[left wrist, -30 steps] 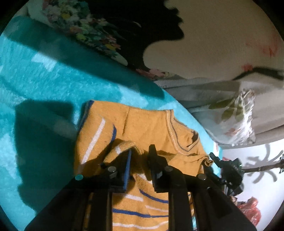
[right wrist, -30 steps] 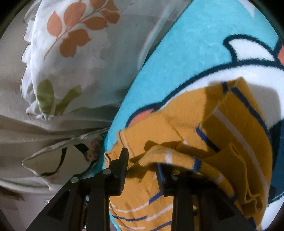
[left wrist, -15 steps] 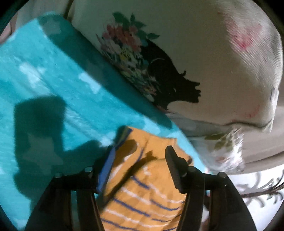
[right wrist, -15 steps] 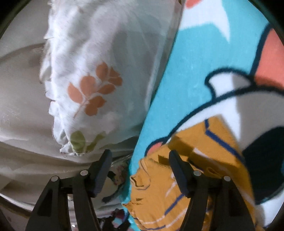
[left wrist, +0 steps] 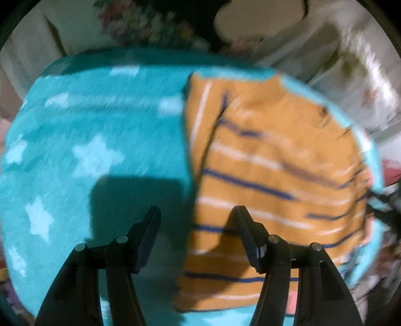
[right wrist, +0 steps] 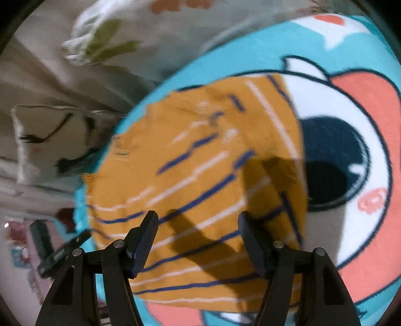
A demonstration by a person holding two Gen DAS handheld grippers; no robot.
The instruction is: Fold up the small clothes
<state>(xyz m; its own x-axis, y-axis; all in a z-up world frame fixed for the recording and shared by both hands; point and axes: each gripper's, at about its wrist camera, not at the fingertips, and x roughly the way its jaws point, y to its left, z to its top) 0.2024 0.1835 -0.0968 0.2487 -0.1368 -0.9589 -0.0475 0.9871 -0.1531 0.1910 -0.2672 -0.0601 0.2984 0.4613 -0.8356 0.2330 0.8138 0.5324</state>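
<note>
Teal star-patterned blanket (left wrist: 95, 120) — cartoon print, mustard striped garment (left wrist: 263, 175) lying flat on it

I'm working in a home, on what looks like a bed: a fluffy turquoise blanket (left wrist: 105, 130) with stars and a cartoon print, pillows (right wrist: 140, 32) in leaf-patterned cases beside it, and a flowered cushion (left wrist: 145, 22) behind.
</note>
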